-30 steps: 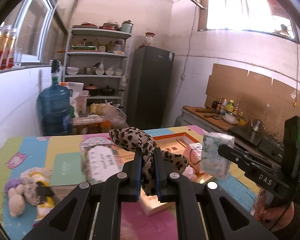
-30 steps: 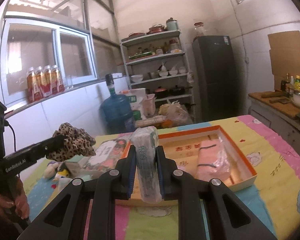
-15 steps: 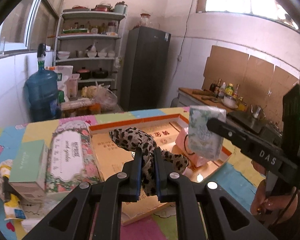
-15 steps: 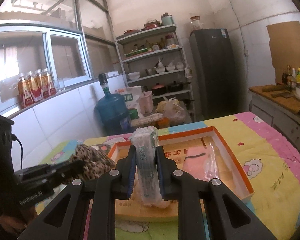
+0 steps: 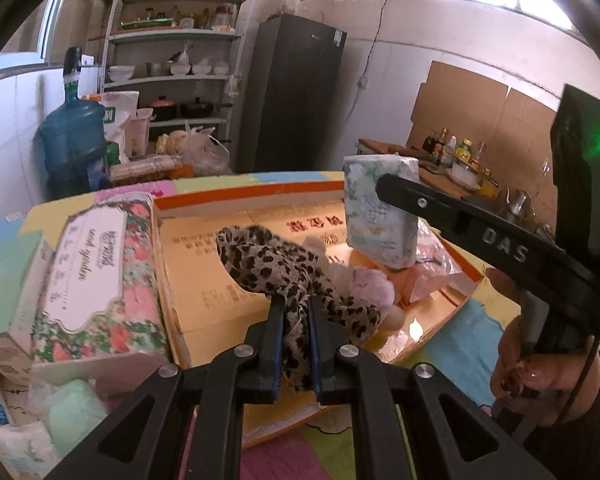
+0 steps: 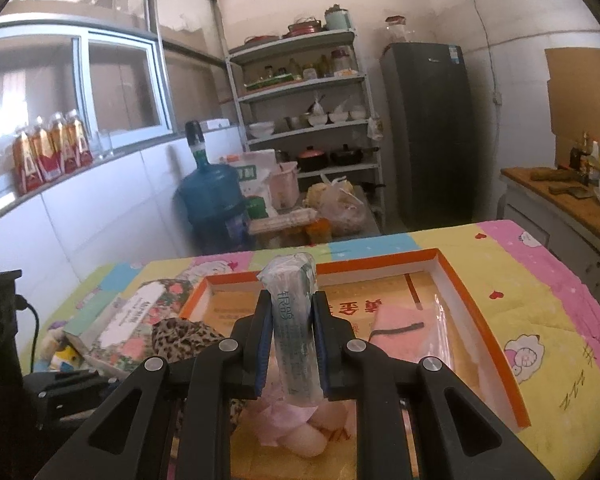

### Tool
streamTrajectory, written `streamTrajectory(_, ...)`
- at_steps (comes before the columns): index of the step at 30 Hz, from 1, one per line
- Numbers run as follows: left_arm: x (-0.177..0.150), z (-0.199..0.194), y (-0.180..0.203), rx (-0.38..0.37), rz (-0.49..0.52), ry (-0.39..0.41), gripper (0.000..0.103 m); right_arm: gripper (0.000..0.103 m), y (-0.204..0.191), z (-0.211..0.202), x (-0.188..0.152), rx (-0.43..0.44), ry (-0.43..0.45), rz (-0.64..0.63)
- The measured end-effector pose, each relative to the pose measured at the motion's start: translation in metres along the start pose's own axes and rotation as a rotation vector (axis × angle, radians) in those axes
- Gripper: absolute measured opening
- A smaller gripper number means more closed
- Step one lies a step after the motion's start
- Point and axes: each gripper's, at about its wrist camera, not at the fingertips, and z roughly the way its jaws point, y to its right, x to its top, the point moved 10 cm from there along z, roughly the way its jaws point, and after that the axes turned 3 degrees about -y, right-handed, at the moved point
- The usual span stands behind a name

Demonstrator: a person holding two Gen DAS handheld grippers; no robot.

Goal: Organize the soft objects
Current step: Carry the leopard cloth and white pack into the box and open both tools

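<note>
My left gripper (image 5: 294,312) is shut on a leopard-print cloth (image 5: 268,264) and holds it over the near left part of the orange-rimmed box (image 5: 252,196). My right gripper (image 6: 290,316) is shut on a soft tissue pack (image 6: 294,320), held upright over the box (image 6: 464,280). The pack also shows in the left wrist view (image 5: 380,208), with the right gripper beside it. A pink bagged cloth (image 6: 404,328) and a pale pink plush (image 5: 370,286) lie in the box. The leopard cloth shows at the left in the right wrist view (image 6: 184,336).
A floral tissue box (image 5: 100,272) and a mint green box (image 5: 8,280) lie left of the orange box. More soft packs (image 5: 72,404) sit at the near left. The table has a colourful cartoon cover (image 6: 540,280). A water jug (image 6: 212,200) and shelves (image 6: 304,120) stand behind.
Both grippers have moved forward and lower over the orange box, still holding the leopard cloth and the tissue pack. The left gripper has swung rightward from the table's left side.
</note>
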Motion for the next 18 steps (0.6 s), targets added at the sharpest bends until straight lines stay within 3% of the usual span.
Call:
streamTrajectory(11,-0.006,0.016,-0.007,0.023,-0.03,-0.044,0.012,0.02,0.005,0.026,-0.008,-0.062,-0.059,-0.037)
streamTrajectory(14,-0.008,0.019,-0.009,0.046,-0.033,-0.062,0.02,0.022,0.006,0.031,-0.01,-0.069,-0.073,-0.036)
streamTrajectory(18,-0.008,0.02,-0.011,0.061,-0.039,-0.067,0.043,0.031,0.008,0.033,-0.011,-0.07,-0.078,-0.028)
